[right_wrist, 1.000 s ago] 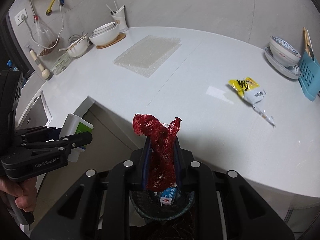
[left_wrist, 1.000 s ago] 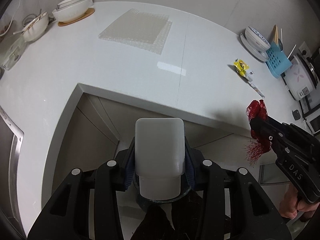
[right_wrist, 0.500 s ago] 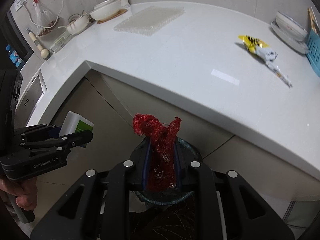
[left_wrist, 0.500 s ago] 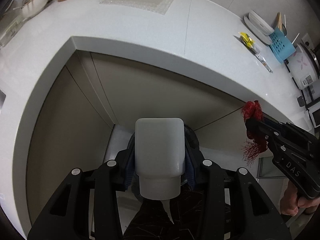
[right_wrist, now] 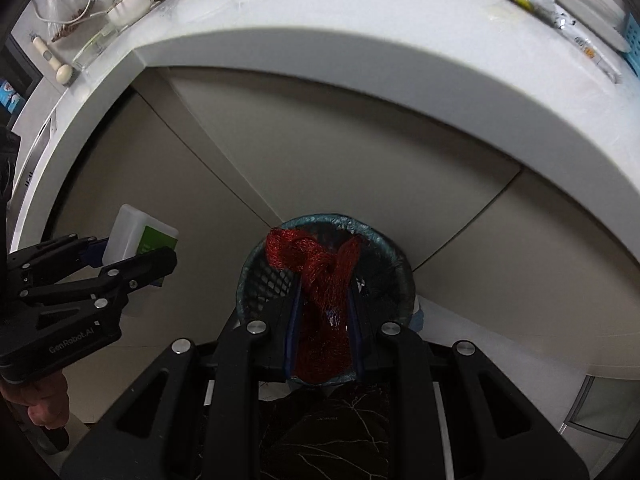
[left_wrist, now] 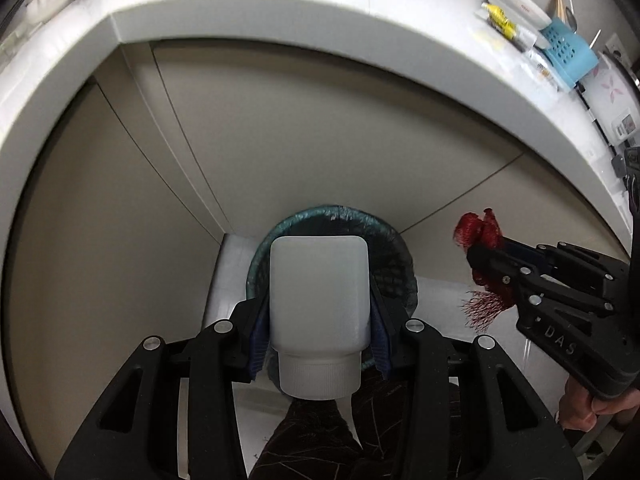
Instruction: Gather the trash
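Left gripper point(left_wrist: 319, 312) — clamped on white bottle point(left_wrist: 319, 280), cap rearward. Right gripper point(right_wrist: 323, 300) — pinching red mesh bag point(right_wrist: 320, 276). Both directly above bin point(right_wrist: 384, 240); 2 releases pending.

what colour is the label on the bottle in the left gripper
Green, on a white bottle; it shows best in the right wrist view.

The bin point(left_wrist: 332, 224) is sitting on the floor below the tabletop point(left_wrist: 360, 32) edge, against the cabinet fronts. The bottle point(left_wrist: 319, 296) is hanging over it in the left gripper point(left_wrist: 319, 332). The net point(right_wrist: 320, 280), in the right gripper point(right_wrist: 322, 320), is hanging right of the bottle.
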Motion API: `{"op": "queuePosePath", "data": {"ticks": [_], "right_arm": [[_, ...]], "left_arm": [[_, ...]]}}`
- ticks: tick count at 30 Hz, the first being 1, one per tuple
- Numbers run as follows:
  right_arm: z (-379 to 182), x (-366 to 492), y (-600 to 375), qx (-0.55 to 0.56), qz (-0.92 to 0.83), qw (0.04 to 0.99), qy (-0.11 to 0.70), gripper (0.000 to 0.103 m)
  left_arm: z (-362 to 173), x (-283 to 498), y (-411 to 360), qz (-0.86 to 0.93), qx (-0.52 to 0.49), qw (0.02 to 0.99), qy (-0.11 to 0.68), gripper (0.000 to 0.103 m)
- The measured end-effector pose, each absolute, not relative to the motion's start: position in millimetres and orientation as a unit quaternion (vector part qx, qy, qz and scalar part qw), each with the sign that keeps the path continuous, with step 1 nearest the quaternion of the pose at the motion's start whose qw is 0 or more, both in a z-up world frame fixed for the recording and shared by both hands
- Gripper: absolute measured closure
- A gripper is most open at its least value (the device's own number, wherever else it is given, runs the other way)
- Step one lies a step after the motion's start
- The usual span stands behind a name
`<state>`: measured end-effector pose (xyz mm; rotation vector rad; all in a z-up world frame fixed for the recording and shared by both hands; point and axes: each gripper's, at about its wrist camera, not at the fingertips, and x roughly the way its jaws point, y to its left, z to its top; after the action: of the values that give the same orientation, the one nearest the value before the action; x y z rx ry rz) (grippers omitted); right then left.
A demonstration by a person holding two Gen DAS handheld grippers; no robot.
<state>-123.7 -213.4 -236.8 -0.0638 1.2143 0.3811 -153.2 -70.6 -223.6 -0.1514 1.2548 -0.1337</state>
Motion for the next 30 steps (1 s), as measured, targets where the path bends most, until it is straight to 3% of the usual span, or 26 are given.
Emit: {"op": "queuePosePath", "data": {"ticks": [8,14,23,30], "right_arm": [[-258,-113,-203,-0.033,0.189,0.790,0.582,0.083],[-263,-113,-202,-0.033,0.189,0.787,0.587,0.073],[-259,-112,-207,-0.025,0.176,0.793,0.583,0.042],[-239,-112,-236,0.005,0.131,0.817,0.561,0.011]], "left_arm": [[-233,-157,-57,-0.052,-0.086,0.801,0.590,0.062],[-237,-156,-54,-0.046,-0.090,0.797,0.595,0.062],[-246,-146,-61,-0.043,-0.094,0.788,0.606,0.062],[-256,-142,-74,-0.054,-0.080,0.786,0.611,0.062]]}}
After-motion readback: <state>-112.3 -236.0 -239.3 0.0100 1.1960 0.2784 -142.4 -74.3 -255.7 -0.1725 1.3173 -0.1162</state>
